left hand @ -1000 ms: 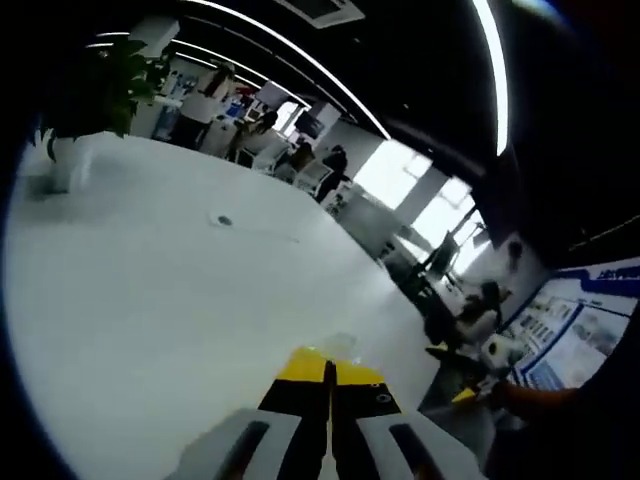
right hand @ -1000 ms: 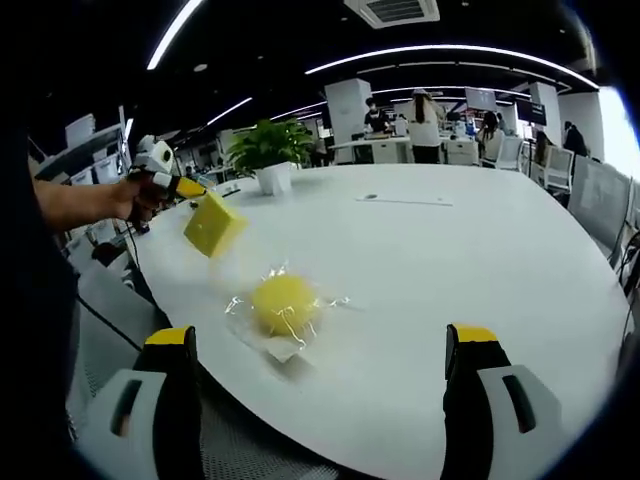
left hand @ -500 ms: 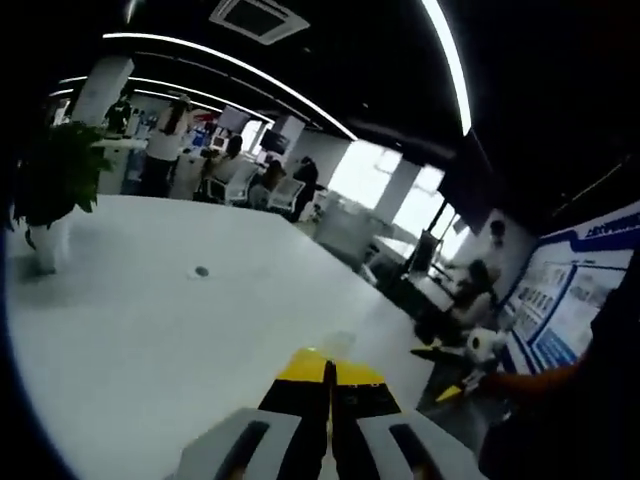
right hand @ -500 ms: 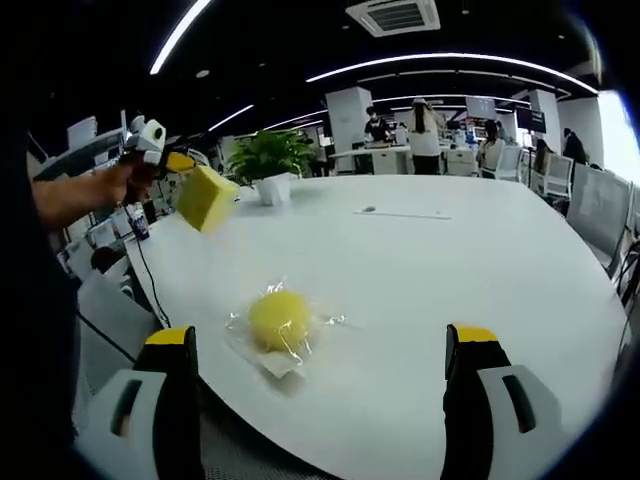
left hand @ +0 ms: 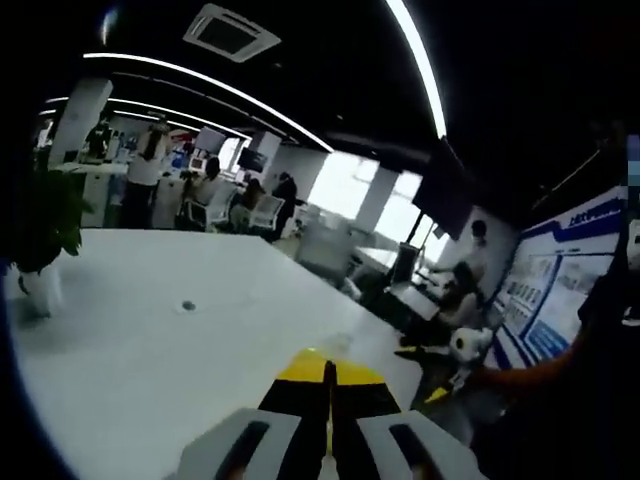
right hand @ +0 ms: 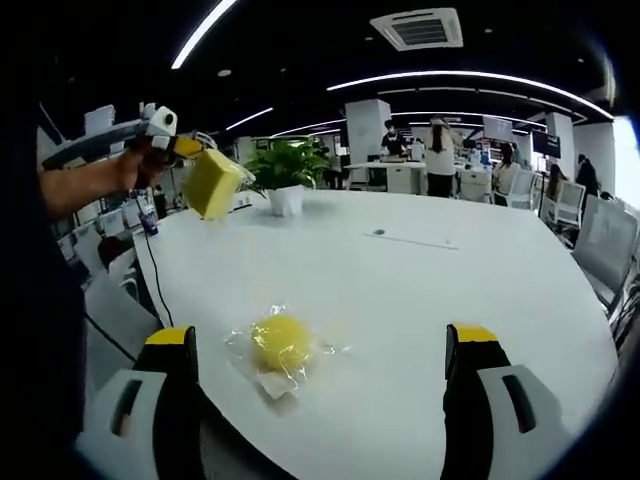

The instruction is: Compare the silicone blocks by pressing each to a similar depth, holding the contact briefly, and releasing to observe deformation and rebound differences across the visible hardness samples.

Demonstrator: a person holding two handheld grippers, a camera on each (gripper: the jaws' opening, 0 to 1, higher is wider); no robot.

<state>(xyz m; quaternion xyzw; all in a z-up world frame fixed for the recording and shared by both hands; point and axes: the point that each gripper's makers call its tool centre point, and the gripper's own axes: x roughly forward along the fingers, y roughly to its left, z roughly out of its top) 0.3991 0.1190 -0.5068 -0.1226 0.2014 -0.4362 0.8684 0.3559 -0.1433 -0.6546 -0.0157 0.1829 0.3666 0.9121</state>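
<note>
Silicone blocks number two: left gripper (right hand: 190,148) jaws pinch one cube (right hand: 213,184); right gripper (right hand: 318,350) jaws spread.

Bright ceiling strips, blurry fisheye edges

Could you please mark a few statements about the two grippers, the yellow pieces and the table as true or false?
1. The left gripper holds a yellow block up in the air, off the table. True.
2. The right gripper is shut on the yellow ball. False: its jaws stand wide apart, and the yellow ball lies on the table between them, ahead of the tips.
3. The yellow ball sits in clear plastic wrap. True.
4. A potted plant stands on the far part of the table. True.
5. The yellow block rests on the table beside the ball. False: it is lifted, up at the left of the right gripper view.
</note>
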